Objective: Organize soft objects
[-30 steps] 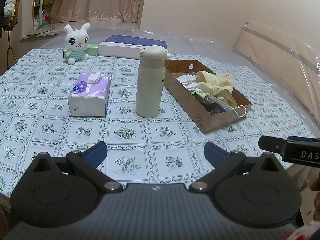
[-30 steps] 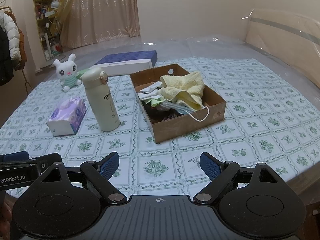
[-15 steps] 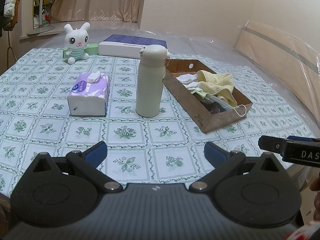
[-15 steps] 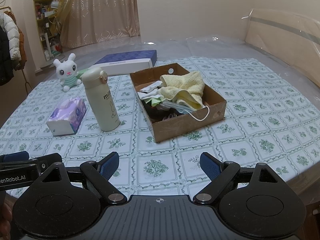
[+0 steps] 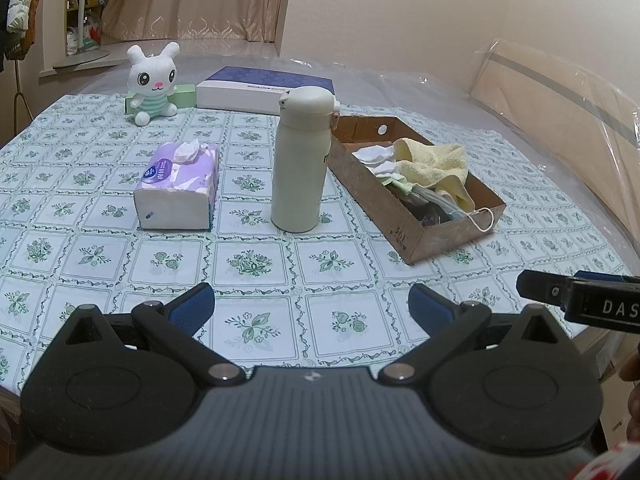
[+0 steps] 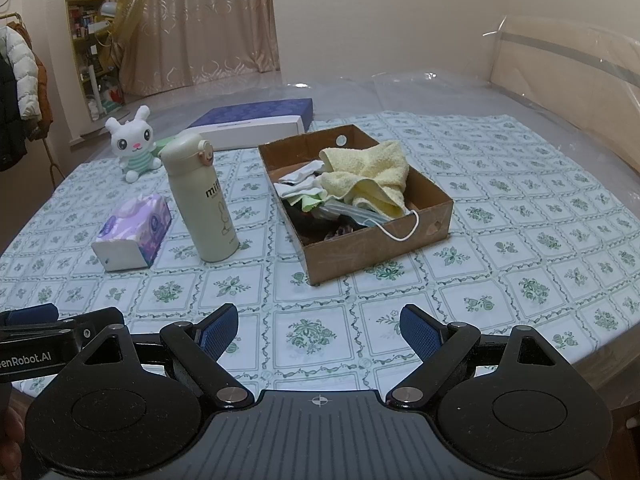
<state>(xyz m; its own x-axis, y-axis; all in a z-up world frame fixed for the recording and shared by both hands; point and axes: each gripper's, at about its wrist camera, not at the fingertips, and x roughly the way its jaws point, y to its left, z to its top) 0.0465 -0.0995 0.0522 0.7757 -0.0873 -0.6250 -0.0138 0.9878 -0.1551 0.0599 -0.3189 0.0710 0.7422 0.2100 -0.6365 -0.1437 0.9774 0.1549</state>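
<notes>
Right now both claws hang spread and empty over the near worktop edge (image 6: 520,300), the left claw (image 5: 311,307) beside the right claw (image 6: 319,330). Beyond, the cardboard box (image 6: 376,248) holds a yellow towel (image 6: 372,172). I'd reach the plush rabbit (image 5: 153,84) wide of the flask (image 5: 301,164).

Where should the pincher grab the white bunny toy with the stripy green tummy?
Probably around the white plush bunny's round striped belly, coming from the front with a finger on each side. It sits upright facing the grippers, and the belly looks narrower than the head; the thin ears would likely slip. Both grippers are open and empty.
</notes>
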